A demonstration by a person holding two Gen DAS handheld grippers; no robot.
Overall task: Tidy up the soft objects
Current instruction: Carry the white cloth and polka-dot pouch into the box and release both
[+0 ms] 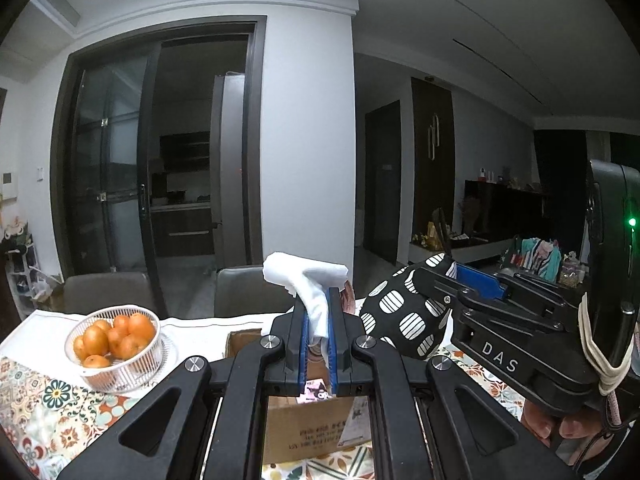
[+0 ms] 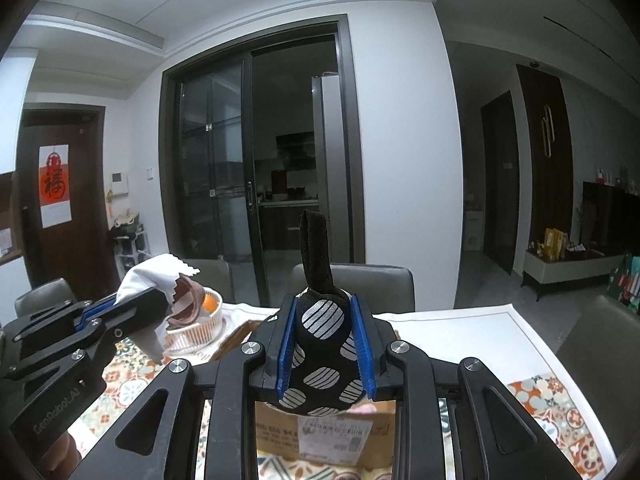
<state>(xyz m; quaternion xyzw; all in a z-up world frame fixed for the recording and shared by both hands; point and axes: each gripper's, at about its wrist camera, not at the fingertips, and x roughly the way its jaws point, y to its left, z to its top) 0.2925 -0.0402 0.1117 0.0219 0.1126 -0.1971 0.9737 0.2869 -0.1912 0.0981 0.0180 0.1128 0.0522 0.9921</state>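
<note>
cardboard box (image 1: 316, 424) mostly hidden behind claw frame, label print unreadable, pinkish item (image 2: 188, 300) half-covered by white cloth (image 2: 154, 276)

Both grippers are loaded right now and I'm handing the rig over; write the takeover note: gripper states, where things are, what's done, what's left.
Left gripper: shut on the white cloth, held up above the table.
Right gripper: shut on the black spotted pouch, also lifted.
Cardboard box: on the patterned tablecloth, directly below both grippers.
Basket of oranges: on the table to the left, untouched.
Done: both soft items picked up.
Left: set each down where it belongs; the destination is not evident from these views.
</note>
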